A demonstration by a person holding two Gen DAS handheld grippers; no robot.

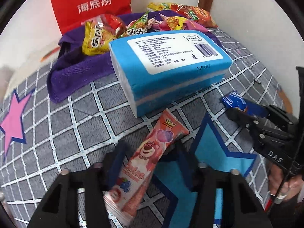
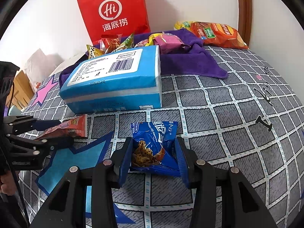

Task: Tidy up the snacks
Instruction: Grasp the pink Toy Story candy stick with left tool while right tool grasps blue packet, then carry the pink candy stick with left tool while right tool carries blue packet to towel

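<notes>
Left wrist view: left gripper points down at a grid-patterned bedsheet, its jaws narrowed around a pink Toy Story snack pack with a bear printed on it. The left pad touches the pack's edge; whether the right pad presses it cannot be told. The pack lies flat on the sheet, its far end just beside a blue tissue pack. Behind the tissues a purple towel carries a heap of small snack packets, with a red paper bag against the wall. At right edge, the right gripper has a blue packet in its jaws.

Right wrist view: right gripper clamps a blue chocolate chip cookie packet, both pads against its sides; the packet rests on or just above the sheet. An orange chip bag sits by the far wall beside the towel. At left, the left gripper straddles the pink pack, near the tissue pack's front edge.
</notes>
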